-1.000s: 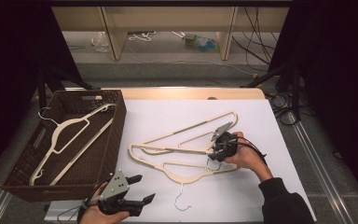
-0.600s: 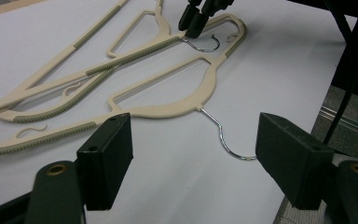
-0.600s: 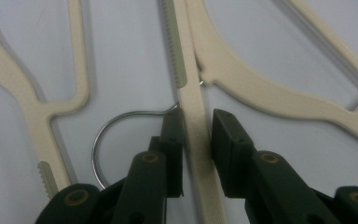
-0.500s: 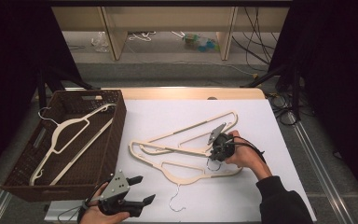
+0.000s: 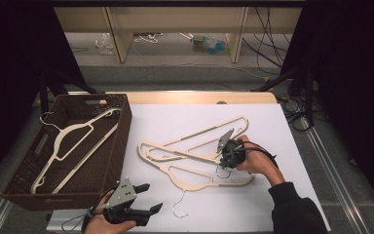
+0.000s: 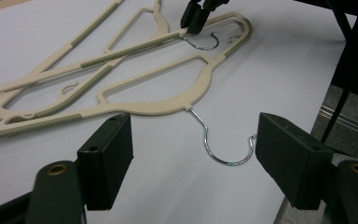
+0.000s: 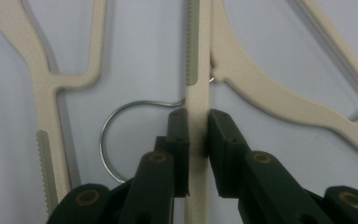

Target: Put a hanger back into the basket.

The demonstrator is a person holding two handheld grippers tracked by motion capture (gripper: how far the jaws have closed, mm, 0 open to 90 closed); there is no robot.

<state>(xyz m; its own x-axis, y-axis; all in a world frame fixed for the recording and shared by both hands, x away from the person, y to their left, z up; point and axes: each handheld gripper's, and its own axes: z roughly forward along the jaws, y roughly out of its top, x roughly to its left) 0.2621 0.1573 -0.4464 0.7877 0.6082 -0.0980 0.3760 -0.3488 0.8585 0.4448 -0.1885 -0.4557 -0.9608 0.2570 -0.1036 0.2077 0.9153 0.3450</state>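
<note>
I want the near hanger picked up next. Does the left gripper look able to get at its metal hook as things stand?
Probably yes. The left gripper is open, and the metal hook lies on bare white table just ahead of its jaws, nothing between.

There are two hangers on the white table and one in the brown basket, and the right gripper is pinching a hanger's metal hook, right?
Not quite. The right gripper pinches a hanger's cream plastic bar, not its metal hook, which curls beside the jaws; the right gripper view shows this. Two hangers on the table and one hanger in the brown basket is correct.
</note>
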